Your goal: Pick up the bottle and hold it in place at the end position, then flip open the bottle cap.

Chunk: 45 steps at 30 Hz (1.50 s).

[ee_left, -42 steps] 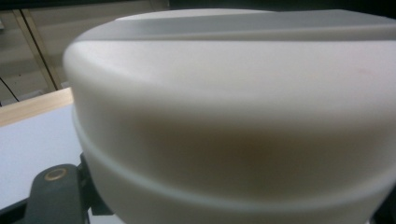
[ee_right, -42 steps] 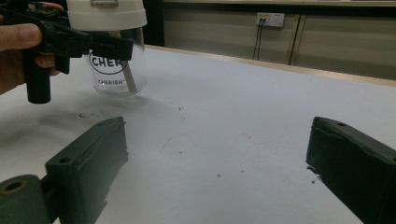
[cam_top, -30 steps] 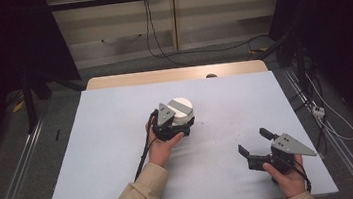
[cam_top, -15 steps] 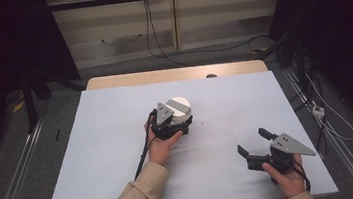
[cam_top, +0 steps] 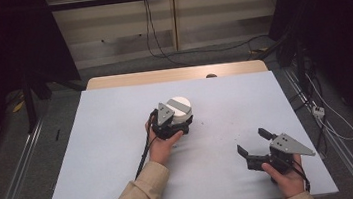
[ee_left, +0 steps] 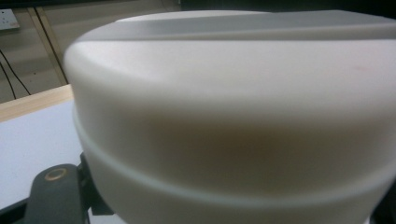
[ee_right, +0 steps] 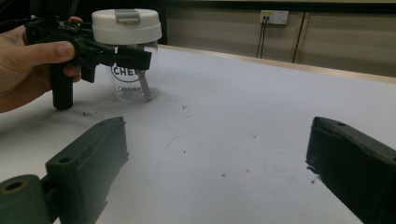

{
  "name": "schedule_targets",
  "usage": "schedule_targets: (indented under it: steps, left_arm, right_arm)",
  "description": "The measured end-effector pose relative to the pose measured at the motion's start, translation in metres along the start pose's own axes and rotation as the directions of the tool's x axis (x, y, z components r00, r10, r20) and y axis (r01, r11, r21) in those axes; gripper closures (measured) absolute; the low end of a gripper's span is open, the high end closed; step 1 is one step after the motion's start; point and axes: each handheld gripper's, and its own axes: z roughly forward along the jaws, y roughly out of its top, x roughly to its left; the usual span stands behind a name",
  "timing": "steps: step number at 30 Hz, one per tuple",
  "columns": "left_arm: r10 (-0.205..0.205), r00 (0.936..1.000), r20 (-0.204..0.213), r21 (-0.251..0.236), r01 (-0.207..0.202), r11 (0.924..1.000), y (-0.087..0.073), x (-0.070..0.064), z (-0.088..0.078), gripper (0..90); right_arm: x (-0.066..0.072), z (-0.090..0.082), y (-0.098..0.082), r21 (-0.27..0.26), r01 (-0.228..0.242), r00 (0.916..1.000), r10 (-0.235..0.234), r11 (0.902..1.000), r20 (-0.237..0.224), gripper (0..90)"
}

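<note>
One table (cam_top: 95, 154), covered in a pale sheet, carries a single clear jar (ee_right: 133, 86) that stands upright near its middle, capped by a broad white lid (cam_top: 181, 105). The left gripper (cam_top: 171, 125) has its jaws closed on the jar just under the lid, as the right gripper view shows. The right gripper (cam_top: 256, 146) rests well apart at the near right of the table, its jaws wide open with nothing between them. Principal risk: the clear wall is smooth, so a lift or twist from this one-sided hold could let the jar slip or tip, and its round base would then let it roll. Secondary risk: if the lid is to be unscrewed, the jar could turn with it unless the left grip resists. Minor risk: the trailing cable (cam_top: 145, 151) beside the left hand (cam_top: 162, 149) could snag during a move.
</note>
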Motion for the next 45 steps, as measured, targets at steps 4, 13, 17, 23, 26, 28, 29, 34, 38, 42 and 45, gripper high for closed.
schedule_targets:
  steps: [4, 13, 17, 23, 26, 28, 29, 34, 38, 42, 45]
  left_arm:
    - [0.01, 0.9999, 0.001, 0.0, -0.01, 0.9999, 0.0, -0.001, 0.0, 18.4]
    - [0.009, 1.0, 0.001, 0.001, -0.009, 1.0, 0.0, 0.0, 0.0, 18.5]
    - [0.016, 0.9999, -0.002, 0.002, -0.016, 0.9999, 0.0, -0.001, 0.0, 18.5]
    - [0.018, 0.9998, -0.003, 0.002, -0.018, 0.9998, 0.0, -0.001, 0.0, 18.5]
    - [0.021, 0.9998, -0.001, 0.004, -0.021, 0.9998, 0.0, -0.002, 0.0, 18.5]
    - [0.024, 0.9997, -0.005, 0.004, -0.024, 0.9997, 0.0, -0.002, 0.0, 18.5]
    - [0.021, 0.9998, -0.004, 0.003, -0.021, 0.9998, 0.0, -0.002, 0.0, 18.5]
    - [0.018, 0.9998, -0.003, 0.004, -0.018, 0.9998, 0.0, -0.001, 0.0, 18.5]
    - [0.02, 0.9998, 0.0, 0.004, -0.02, 0.9998, 0.0, -0.001, 0.0, 18.5]
    - [0.023, 0.9997, 0.0, 0.005, -0.023, 0.9997, 0.0, -0.001, 0.0, 18.5]
    - [0.023, 0.9997, -0.004, 0.004, -0.023, 0.9997, 0.0, -0.002, 0.0, 18.5]
  right_arm:
    - [0.0, 0.001, 0.0, 0.003, 0.005, 1.0, -0.005, 1.0, -0.005, 5.0]
    - [0.004, 0.011, 0.006, 0.017, 0.021, 0.9992, -0.02, 0.9996, -0.034, 4.8]
    - [0.006, 0.018, 0.01, 0.034, 0.022, 0.9988, -0.02, 0.9992, -0.045, 4.8]
    - [0.006, 0.021, 0.012, 0.041, 0.014, 0.9987, -0.012, 0.9991, -0.049, 4.9]
    - [0.007, 0.024, 0.015, 0.04, 0.014, 0.9986, -0.012, 0.9991, -0.052, 5.0]
    - [0.008, 0.025, 0.017, 0.04, 0.016, 0.9985, -0.013, 0.9991, -0.054, 5.0]
    - [0.008, 0.026, 0.018, 0.042, 0.012, 0.9985, -0.009, 0.9991, -0.054, 4.9]
    - [0.009, 0.031, 0.02, 0.048, 0.012, 0.9979, -0.009, 0.9988, -0.064, 4.8]
    - [0.011, 0.036, 0.023, 0.061, 0.007, 0.9968, -0.002, 0.9981, -0.08, 4.1]
    - [0.012, 0.04, 0.025, 0.064, 0.007, 0.9959, -0.001, 0.9979, -0.09, 4.0]
    - [0.015, 0.043, 0.028, 0.07, 0.013, 0.9958, -0.006, 0.9975, -0.091, 3.9]
